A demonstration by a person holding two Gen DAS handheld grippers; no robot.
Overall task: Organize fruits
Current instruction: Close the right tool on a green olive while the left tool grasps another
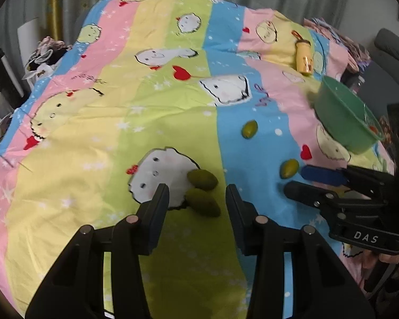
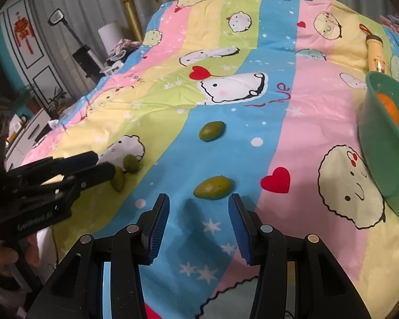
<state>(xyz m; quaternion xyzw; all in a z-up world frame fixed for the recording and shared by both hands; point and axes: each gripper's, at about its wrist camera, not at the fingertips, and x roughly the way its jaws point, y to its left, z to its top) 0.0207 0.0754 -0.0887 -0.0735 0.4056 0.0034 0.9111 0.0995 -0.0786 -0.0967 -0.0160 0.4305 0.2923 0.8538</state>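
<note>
- While both hand-held grippers were angled down at the bed (image 1: 173, 106), four green fruits lay loose on its cartoon-print bedspread, none of them picked up yet.
- Your left hand-held gripper (image 1: 196, 194) had its jaws part-way apart around the near fruit of the touching pair (image 1: 202, 202); I judged the pads were not pressing on it, so nothing was held.
- The far fruit of that pair (image 1: 202, 178) touched the near one, which is probably why you came in low and narrow, to take one without rolling the other.
- Your right hand-held gripper (image 2: 198, 207) stood open and empty, just short of the nearer single fruit (image 2: 212, 187), lined up for a straight close.
- The farther single fruit (image 2: 211, 130) sat alone on the blue stripe, well apart from both grippers.
- The green bowl (image 2: 377, 164) sat tilted at the right edge with an orange fruit (image 2: 389, 106) inside, likely the collecting place, so the fruits on the bedspread were still to be carried right.
- A yellow bottle (image 2: 375, 53) lay far right, beyond the bowl, out of the way.
</note>
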